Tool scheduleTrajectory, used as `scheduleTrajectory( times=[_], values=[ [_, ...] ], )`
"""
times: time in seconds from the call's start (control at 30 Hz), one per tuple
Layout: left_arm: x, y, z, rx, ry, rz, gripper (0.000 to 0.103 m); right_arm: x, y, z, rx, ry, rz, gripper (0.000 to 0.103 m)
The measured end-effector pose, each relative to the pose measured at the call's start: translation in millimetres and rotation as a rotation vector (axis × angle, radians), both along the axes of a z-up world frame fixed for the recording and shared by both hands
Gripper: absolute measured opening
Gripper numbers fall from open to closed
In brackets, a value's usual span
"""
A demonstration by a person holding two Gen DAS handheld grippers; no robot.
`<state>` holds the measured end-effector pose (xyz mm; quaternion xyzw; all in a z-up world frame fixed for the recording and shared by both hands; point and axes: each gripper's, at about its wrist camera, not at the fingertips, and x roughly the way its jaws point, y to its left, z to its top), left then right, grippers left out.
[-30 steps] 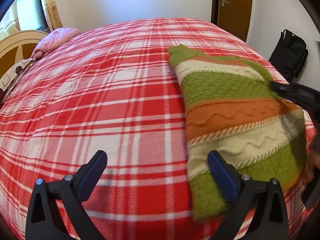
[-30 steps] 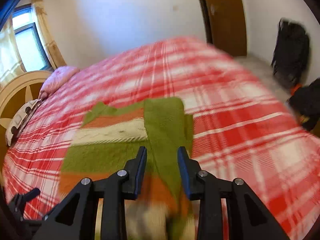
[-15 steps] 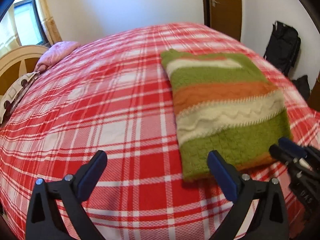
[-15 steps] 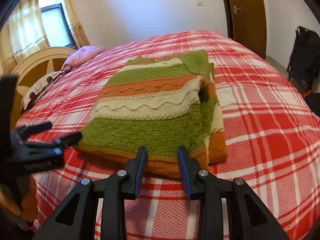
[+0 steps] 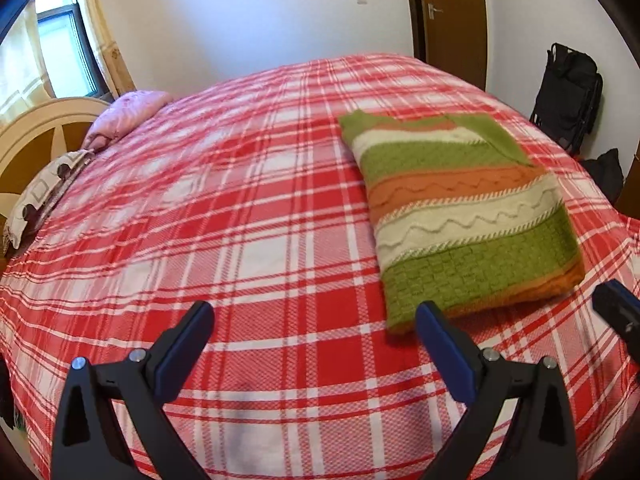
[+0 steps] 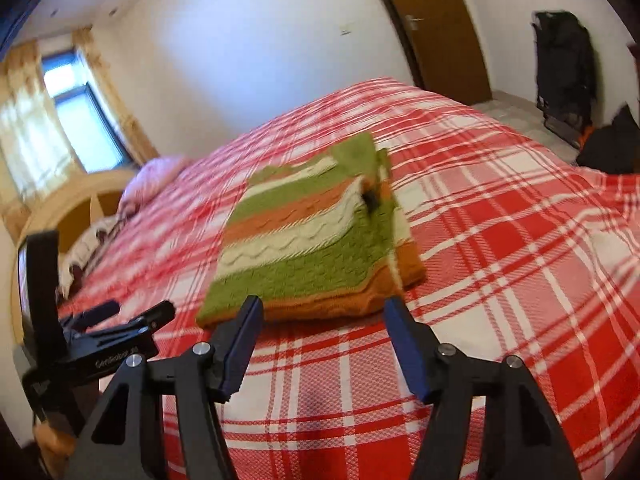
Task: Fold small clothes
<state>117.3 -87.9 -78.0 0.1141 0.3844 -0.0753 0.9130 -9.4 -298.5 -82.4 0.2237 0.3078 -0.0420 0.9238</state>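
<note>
- Left wrist view: the left gripper (image 5: 312, 340) hangs over the red plaid bedspread (image 5: 224, 240) with its jaws spread wide and nothing between them, as wide as half a second ago.
- The folded striped sweater (image 5: 460, 216) lies flat on the bedspread ahead and to the right; its near left corner sits just beyond the right finger (image 5: 444, 348), not touching it. Against the earlier frame it looks a little nearer and larger, and a green flap now shows on its far right corner.
- The right gripper (image 5: 618, 312) shows only as a dark tip at the right edge, near the sweater's near right corner but clear of it; earlier more of it was in view.
- Right wrist view: the right gripper (image 6: 322, 334) has let go, its jaws now well apart where they were nearly closed half a second ago.
- The sweater (image 6: 308, 240) lies just past the fingertips, untouched, its orange hem facing the camera.
- The left gripper (image 6: 128, 312) sits low at the left, beside the sweater's near left corner.
</note>
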Motion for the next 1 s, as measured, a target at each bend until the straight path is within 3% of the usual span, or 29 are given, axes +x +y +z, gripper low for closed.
scheduleTrajectory(
  times=[0.23,0.4,0.47,0.67,0.77,1.0],
  values=[
    [-7,8,12,-0.026,-0.057,-0.005,0.103,-5,-13,-2,0.02,0.05,-0.046,0.064],
    [8,14,-5,-0.094,0.079,-0.007,0.103,4,-20,-4,0.069,0.076,-0.03,0.064],
    [18,19,-9,-0.156,0.137,-0.012,0.103,13,-27,-1,0.088,0.063,-0.011,0.064],
    [44,18,2,-0.324,0.17,-0.049,0.103,61,-61,3,0.183,0.064,0.016,0.064],
    [69,4,4,-0.354,0.207,-0.067,0.103,90,-76,2,0.204,0.066,0.032,0.064],
    [125,-43,-12,-0.396,0.29,-0.081,0.103,150,-86,-15,0.058,0.094,0.066,0.064]
  ],
)
